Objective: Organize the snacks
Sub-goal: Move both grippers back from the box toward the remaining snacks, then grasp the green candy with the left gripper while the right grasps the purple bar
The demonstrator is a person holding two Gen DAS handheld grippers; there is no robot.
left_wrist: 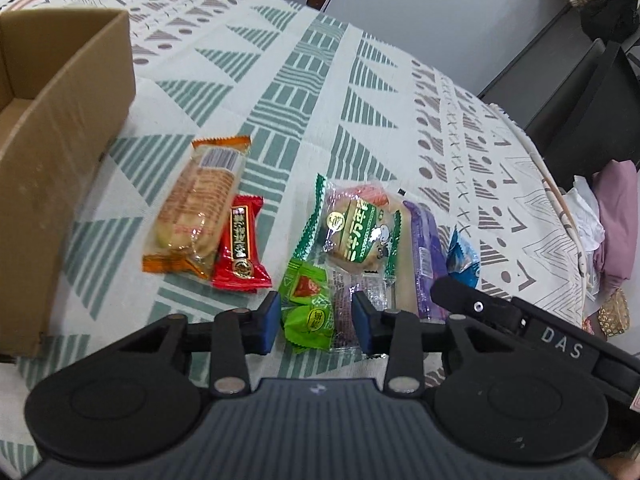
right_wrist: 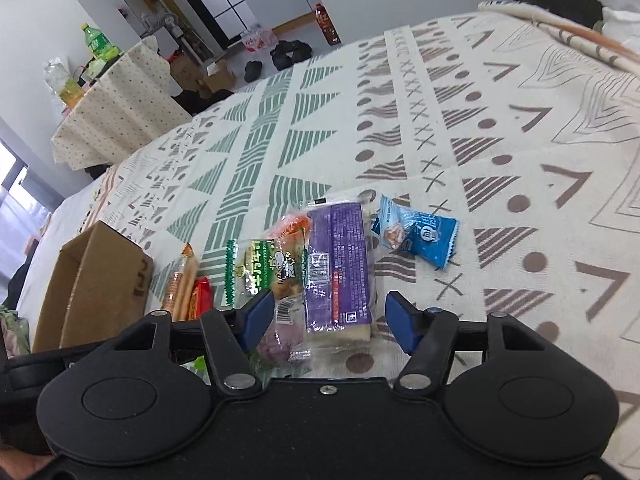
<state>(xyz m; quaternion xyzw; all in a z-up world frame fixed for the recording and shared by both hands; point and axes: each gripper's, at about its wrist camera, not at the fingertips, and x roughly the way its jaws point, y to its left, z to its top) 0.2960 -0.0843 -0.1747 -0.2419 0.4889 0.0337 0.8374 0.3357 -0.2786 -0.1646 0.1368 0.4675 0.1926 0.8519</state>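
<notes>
The left gripper [left_wrist: 316, 320] has its blue pads on either side of a small green packet [left_wrist: 307, 307]; a sliver of gap shows at each side, so the jaws are spread, not pinching. The right gripper [right_wrist: 326, 322] stands wider, straddling the near end of a long purple packet [right_wrist: 338, 268] without touching it.

Only the left view shows the green packet clearly; in the right view it is all but hidden behind the gripper body. The left view also shows the tip of the right gripper just beside the purple packet. Only the right view shows the blue packet [right_wrist: 418, 236] whole, lying just right of the purple packet.

Left of the purple packet lies a clear wrapper with green edges [left_wrist: 358, 232] holding a round cake. Further left lie a red packet [left_wrist: 240, 248] and an orange biscuit packet [left_wrist: 200, 204], touching. Beyond them stands an open cardboard box [left_wrist: 60, 128], all on a patterned cloth [left_wrist: 320, 80].
</notes>
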